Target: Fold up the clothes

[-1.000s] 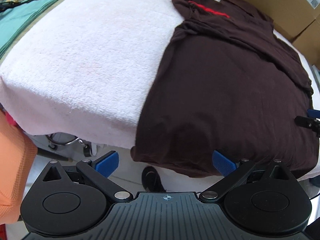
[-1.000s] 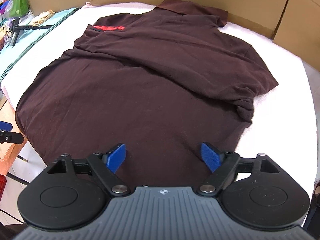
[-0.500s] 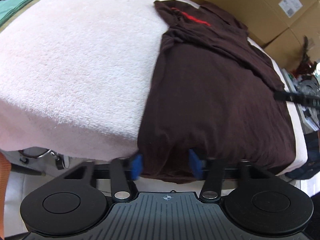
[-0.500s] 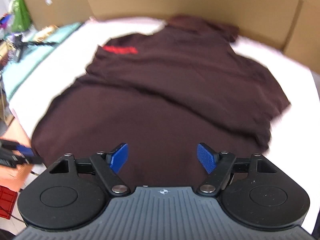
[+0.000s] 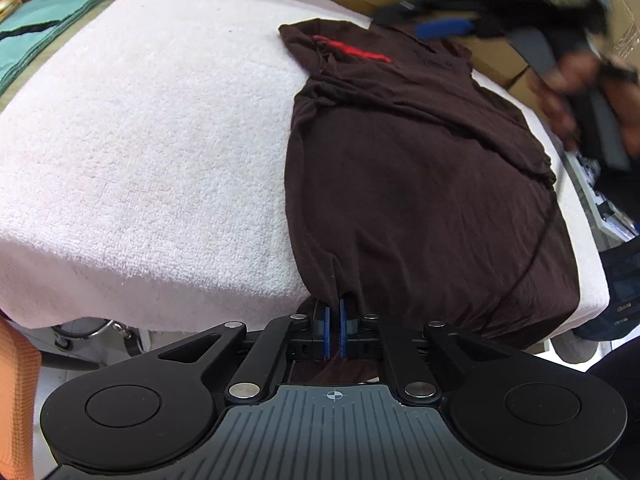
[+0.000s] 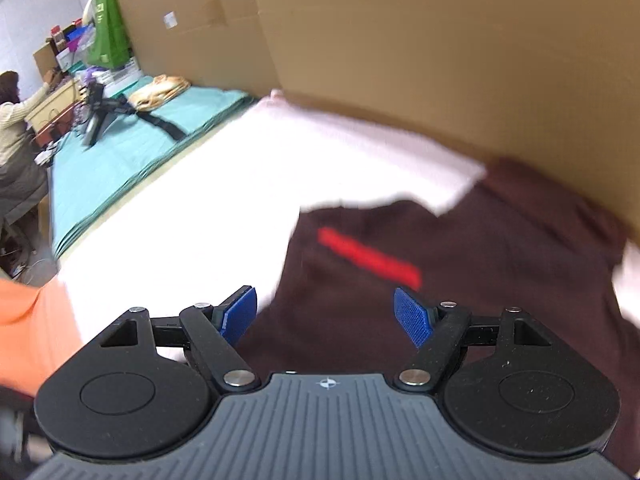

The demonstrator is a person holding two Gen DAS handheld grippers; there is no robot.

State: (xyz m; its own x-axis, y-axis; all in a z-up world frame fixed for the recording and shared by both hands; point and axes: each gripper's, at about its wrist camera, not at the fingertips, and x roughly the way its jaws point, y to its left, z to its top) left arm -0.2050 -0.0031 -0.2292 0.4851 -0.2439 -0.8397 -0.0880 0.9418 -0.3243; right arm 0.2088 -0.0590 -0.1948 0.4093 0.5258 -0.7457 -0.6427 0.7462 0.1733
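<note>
A dark brown polo shirt (image 5: 420, 184) with a red chest stripe lies flat on a pink towel (image 5: 152, 152) over the table. My left gripper (image 5: 333, 330) is shut on the shirt's bottom hem at the table's near edge. My right gripper (image 6: 326, 316) is open and empty, hovering above the shirt (image 6: 460, 280) near the red stripe (image 6: 370, 258) and the collar end. In the left wrist view the right gripper (image 5: 444, 28) shows blurred above the collar.
Cardboard boxes (image 6: 420, 48) wall the far side of the table. A teal cloth (image 6: 132, 152) with a black tool and a tan garment lies to the left. An orange cloth (image 5: 16, 392) hangs below the near left edge. A person sits far left (image 6: 16, 128).
My left gripper closed on the shirt's hem at the near edge. My right gripper moved from the hem end up over the chest and collar, still open.
</note>
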